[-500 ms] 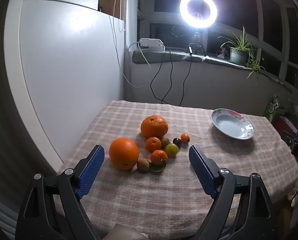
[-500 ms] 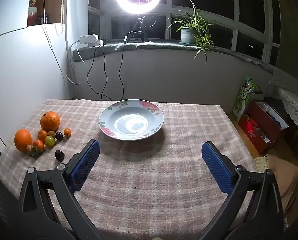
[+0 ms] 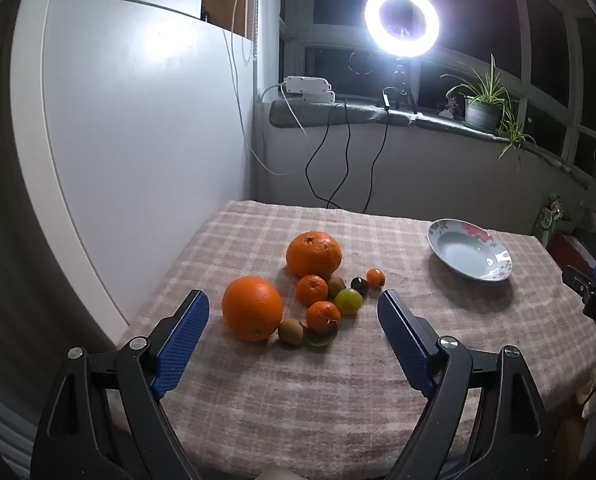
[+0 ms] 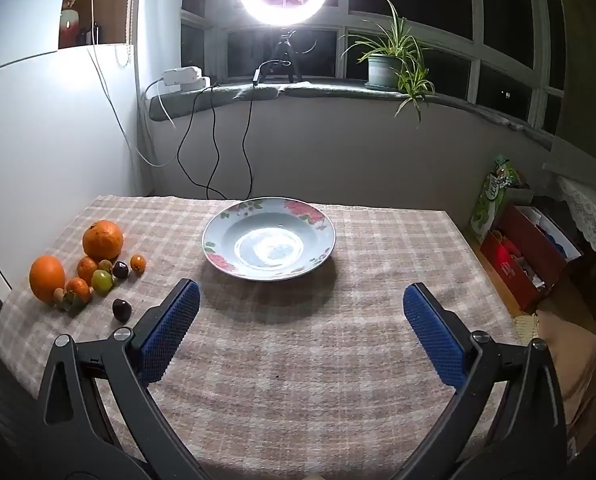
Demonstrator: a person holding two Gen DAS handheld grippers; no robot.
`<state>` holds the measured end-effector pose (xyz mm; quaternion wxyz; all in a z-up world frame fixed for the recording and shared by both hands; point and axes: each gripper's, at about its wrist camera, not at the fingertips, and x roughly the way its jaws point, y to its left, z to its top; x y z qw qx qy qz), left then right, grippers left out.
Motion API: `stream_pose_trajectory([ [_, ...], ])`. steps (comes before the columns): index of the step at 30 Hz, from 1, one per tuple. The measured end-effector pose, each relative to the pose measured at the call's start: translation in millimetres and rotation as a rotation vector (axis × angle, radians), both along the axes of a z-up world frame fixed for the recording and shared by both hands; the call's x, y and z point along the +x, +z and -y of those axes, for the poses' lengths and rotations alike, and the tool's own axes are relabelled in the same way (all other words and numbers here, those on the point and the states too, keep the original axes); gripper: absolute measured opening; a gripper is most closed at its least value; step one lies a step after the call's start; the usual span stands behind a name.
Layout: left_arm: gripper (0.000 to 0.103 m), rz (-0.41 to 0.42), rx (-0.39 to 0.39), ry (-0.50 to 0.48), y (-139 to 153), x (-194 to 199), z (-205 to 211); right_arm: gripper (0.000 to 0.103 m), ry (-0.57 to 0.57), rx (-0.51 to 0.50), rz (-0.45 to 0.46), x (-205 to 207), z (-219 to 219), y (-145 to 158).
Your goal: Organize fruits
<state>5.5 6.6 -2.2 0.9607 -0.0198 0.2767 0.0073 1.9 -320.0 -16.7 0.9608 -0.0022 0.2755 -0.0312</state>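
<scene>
Table [image 4: 338,360] with checked cloth fills lower half of both views. Plate [image 4: 218,256] (floral rim, nothing in it) sits centre frame in the right wrist view, beyond the right gripper [image 4: 301,308], roughly centred between its fingers, which are spread wide, holding nothing, hovering over the cloth, well short of the plate. Left gripper [image 3: 293,312] fingers also spread, nothing held, pointing at the fruit cluster at centre frame: big mandarin [image 3: 314,253] farthest, orange [image 3: 252,308] just right of the left finger, two small mandarins [image 3: 311,289], green fruit [image 3: 348,301], kiwi [image 3: 290,331], dark plum [image 3: 359,285], tiny orange fruit [image 3: 375,278]. All the cluster lies between and beyond the fingertips, untouched. One more dark plum [image 4: 121,309] apart, lower left in the right view.
</scene>
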Motion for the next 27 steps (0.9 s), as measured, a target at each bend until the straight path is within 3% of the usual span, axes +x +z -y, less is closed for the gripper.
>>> stream_pose_trajectory([
  [27, 0.087, 0.005, -0.001, 0.003, -1.0, -0.2, 2.8, 0.103, 0.001, -0.011, -0.001, 0.2, -4.7, 0.0],
])
